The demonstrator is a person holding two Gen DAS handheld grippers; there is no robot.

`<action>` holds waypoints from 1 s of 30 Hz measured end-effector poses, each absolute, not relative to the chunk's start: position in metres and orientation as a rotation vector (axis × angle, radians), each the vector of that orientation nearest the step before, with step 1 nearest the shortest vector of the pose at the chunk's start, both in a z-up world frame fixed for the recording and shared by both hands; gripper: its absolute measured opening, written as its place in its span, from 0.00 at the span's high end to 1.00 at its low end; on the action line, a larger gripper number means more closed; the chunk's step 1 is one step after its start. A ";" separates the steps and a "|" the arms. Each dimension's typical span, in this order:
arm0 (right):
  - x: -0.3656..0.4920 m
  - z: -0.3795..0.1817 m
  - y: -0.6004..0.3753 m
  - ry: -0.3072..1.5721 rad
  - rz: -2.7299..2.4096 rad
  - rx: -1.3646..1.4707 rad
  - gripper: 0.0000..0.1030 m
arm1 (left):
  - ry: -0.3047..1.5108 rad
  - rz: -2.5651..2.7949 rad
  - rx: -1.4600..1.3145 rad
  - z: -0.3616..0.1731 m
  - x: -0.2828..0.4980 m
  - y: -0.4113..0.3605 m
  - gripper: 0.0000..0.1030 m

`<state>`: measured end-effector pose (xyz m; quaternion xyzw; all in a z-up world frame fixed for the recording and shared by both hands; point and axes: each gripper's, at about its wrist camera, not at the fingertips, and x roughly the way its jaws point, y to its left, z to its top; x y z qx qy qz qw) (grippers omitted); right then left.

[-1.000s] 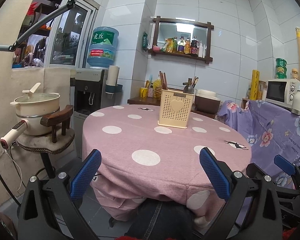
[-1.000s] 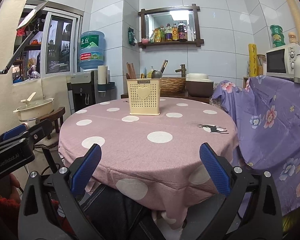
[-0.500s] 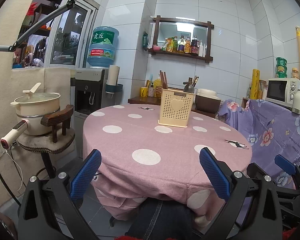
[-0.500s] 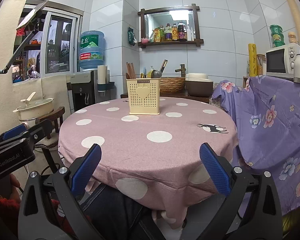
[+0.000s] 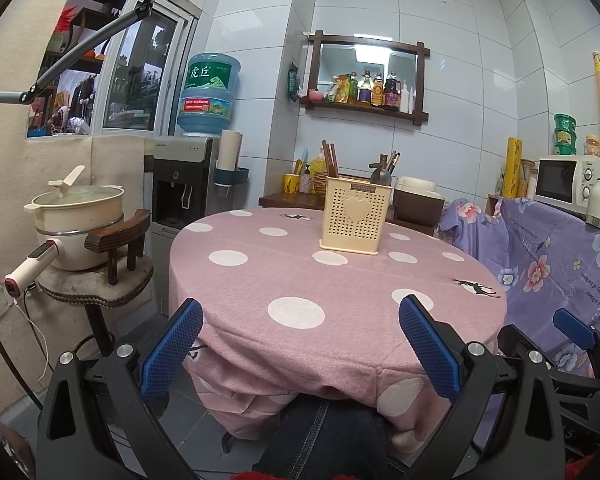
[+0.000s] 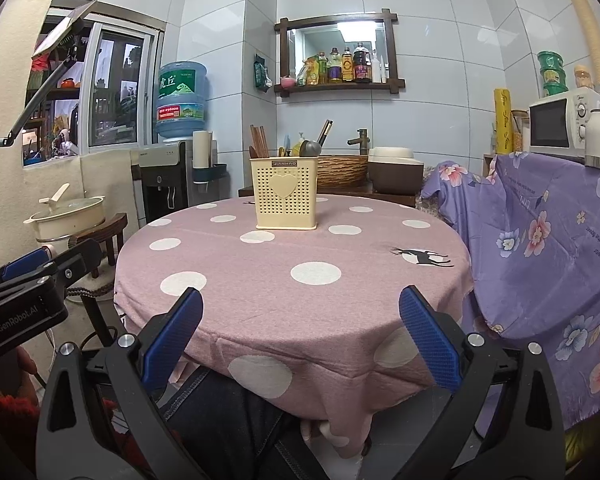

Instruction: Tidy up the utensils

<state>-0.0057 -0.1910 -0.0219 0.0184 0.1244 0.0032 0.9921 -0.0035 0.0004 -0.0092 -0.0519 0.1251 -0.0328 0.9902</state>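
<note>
A cream perforated utensil holder (image 5: 356, 215) with a heart on its front stands upright on the far half of the round pink polka-dot table (image 5: 300, 280). It holds brown chopsticks (image 5: 329, 158) on its left and a dark ladle (image 5: 381, 176) with more sticks on its right. In the right wrist view the holder (image 6: 285, 193) shows the chopsticks (image 6: 259, 141) and the ladle (image 6: 311, 147). My left gripper (image 5: 300, 320) is open and empty, at the table's near edge. My right gripper (image 6: 300, 316) is open and empty at the near edge too.
A stool with a cream pot (image 5: 78, 224) stands left of the table. A water dispenser (image 5: 184, 184) is behind it. A purple flowered cloth (image 6: 540, 240) covers furniture on the right, with a microwave (image 6: 560, 124) on top. A person's knee (image 6: 220, 420) is under the table edge.
Almost nothing differs. The left wrist view has shifted very slightly; both grippers stay open at the table's near edge.
</note>
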 end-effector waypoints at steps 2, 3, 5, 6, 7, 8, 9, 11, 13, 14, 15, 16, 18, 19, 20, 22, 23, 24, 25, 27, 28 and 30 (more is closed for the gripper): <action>-0.006 -0.022 -0.191 0.249 0.005 0.036 0.06 | 0.250 -0.066 -0.104 -0.009 -0.004 0.000 0.05; -0.006 -0.022 -0.191 0.249 0.005 0.036 0.06 | 0.251 -0.066 -0.104 -0.009 -0.005 0.000 0.05; -0.006 -0.022 -0.192 0.249 0.004 0.037 0.06 | 0.250 -0.064 -0.105 -0.009 -0.004 0.000 0.05; -0.006 -0.022 -0.192 0.250 0.003 0.037 0.06 | 0.251 -0.065 -0.105 -0.009 -0.004 0.000 0.05; -0.007 -0.022 -0.192 0.250 0.003 0.037 0.06 | 0.252 -0.066 -0.104 -0.009 -0.004 0.000 0.05; -0.006 -0.022 -0.192 0.249 0.003 0.037 0.06 | 0.253 -0.067 -0.104 -0.009 -0.003 -0.001 0.05; -0.006 -0.022 -0.192 0.250 0.003 0.037 0.06 | 0.256 -0.068 -0.103 -0.009 -0.004 0.000 0.05; -0.006 -0.022 -0.193 0.250 0.002 0.037 0.06 | 0.262 -0.068 -0.101 -0.011 -0.004 0.002 0.05; -0.006 -0.022 -0.193 0.250 0.002 0.037 0.06 | 0.267 -0.066 -0.100 -0.011 -0.005 0.004 0.05; -0.006 -0.021 -0.193 0.251 0.002 0.037 0.06 | 0.268 -0.065 -0.101 -0.012 -0.005 0.004 0.05; -0.006 -0.022 -0.194 0.251 0.002 0.038 0.06 | 0.268 -0.063 -0.103 -0.012 -0.007 0.006 0.05; -0.006 -0.022 -0.193 0.251 0.001 0.037 0.06 | 0.269 -0.062 -0.102 -0.012 -0.005 0.005 0.05; -0.006 -0.021 -0.193 0.251 0.000 0.038 0.06 | 0.273 -0.060 -0.104 -0.012 -0.006 0.006 0.05; -0.006 -0.021 -0.193 0.251 0.000 0.038 0.06 | 0.277 -0.058 -0.103 -0.012 -0.006 0.007 0.05; -0.007 -0.021 -0.194 0.251 0.000 0.039 0.06 | 0.282 -0.058 -0.102 -0.011 -0.004 0.006 0.05; -0.006 -0.021 -0.193 0.251 0.000 0.038 0.06 | 0.287 -0.058 -0.098 -0.011 -0.003 0.005 0.05; -0.006 -0.021 -0.194 0.251 -0.001 0.039 0.06 | 0.289 -0.057 -0.097 -0.011 -0.003 0.004 0.05; -0.007 -0.021 -0.194 0.251 -0.001 0.039 0.06 | 0.290 -0.055 -0.097 -0.011 -0.003 0.004 0.05; -0.006 -0.021 -0.193 0.251 0.000 0.038 0.06 | 0.290 -0.053 -0.097 -0.011 -0.004 0.005 0.05; -0.006 -0.021 -0.194 0.252 0.000 0.039 0.06 | 0.291 -0.050 -0.098 -0.011 -0.004 0.006 0.05; -0.006 -0.021 -0.194 0.251 0.000 0.039 0.06 | 0.291 -0.048 -0.097 -0.010 -0.004 0.005 0.05; -0.006 -0.021 -0.194 0.252 0.001 0.039 0.06 | 0.292 -0.050 -0.096 -0.010 -0.003 0.005 0.05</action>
